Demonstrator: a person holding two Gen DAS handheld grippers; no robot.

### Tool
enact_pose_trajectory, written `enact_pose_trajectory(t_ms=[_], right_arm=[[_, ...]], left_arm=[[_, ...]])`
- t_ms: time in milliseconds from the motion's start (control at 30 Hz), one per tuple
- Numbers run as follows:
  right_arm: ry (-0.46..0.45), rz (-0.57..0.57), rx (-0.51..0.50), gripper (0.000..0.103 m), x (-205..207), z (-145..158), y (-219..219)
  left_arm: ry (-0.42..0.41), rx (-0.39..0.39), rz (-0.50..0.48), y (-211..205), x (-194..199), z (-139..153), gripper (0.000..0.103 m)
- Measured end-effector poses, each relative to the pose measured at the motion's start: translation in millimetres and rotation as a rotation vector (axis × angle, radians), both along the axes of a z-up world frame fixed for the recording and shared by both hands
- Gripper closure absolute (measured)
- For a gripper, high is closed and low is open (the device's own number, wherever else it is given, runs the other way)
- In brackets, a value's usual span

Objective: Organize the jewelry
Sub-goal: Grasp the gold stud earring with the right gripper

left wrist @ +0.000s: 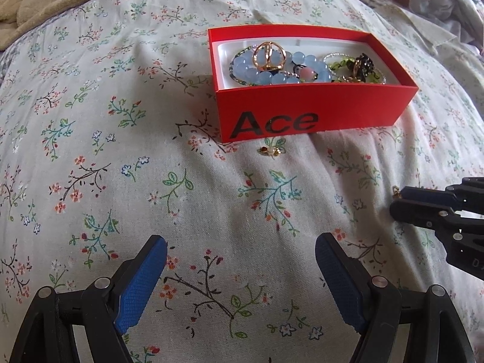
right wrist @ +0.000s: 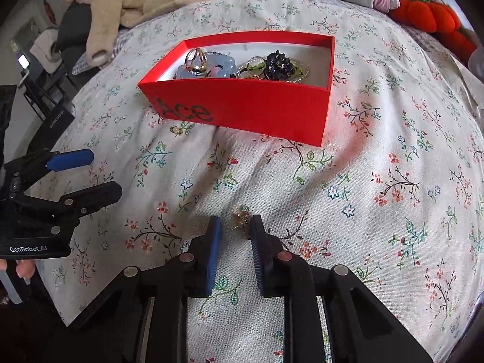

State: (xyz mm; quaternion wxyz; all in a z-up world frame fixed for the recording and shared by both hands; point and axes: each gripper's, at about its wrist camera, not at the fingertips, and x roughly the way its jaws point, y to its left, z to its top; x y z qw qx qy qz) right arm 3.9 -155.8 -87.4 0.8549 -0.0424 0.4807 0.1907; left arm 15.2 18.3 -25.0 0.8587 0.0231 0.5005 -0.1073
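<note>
The right gripper [right wrist: 235, 227] tilts steeply down at the flowered bedsheet [right wrist: 378, 181], its jaws narrow around a small gold earring [right wrist: 241, 219], not visibly clamping it. The left gripper [left wrist: 240, 248] tilts down too, jaws wide and empty.

Each camera sits on its own tool and looks forward and steeply down at the bed [left wrist: 211, 199], from close above the flowered cover. The left view faces the red box [left wrist: 302, 112] from its printed side; the right view sees it more from the right. Both views share this box, and each catches the other tool at its edge.
</note>
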Motion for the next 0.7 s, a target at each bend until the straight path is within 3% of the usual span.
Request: enact_pose_trajectory(t_ms=[33, 333, 400, 467, 700], right_arm=[[0.002, 0.002, 0.004, 0.091, 0, 0, 0], [-0.015, -0.024, 0.038, 0.091, -1, 13, -14], [-0.015, -0.042, 0.051, 0.091, 0, 17, -22], [-0.014, -0.060, 0.063, 0.091, 1, 19, -28], [0.001, -0.082, 0.077, 0.091, 1, 19, -42]], left_arm=[[-0.001, -0.003, -0.002, -1, 0, 0, 0.019], [-0.029, -0.078, -0.053, -17, 8, 7, 0.022], [-0.026, -0.111, -0.067, -20, 12, 7, 0.032], [-0.006, -0.143, -0.082, -24, 19, 3, 0.051], [0.045, -0.093, -0.065, -33, 39, -22, 0.069]])
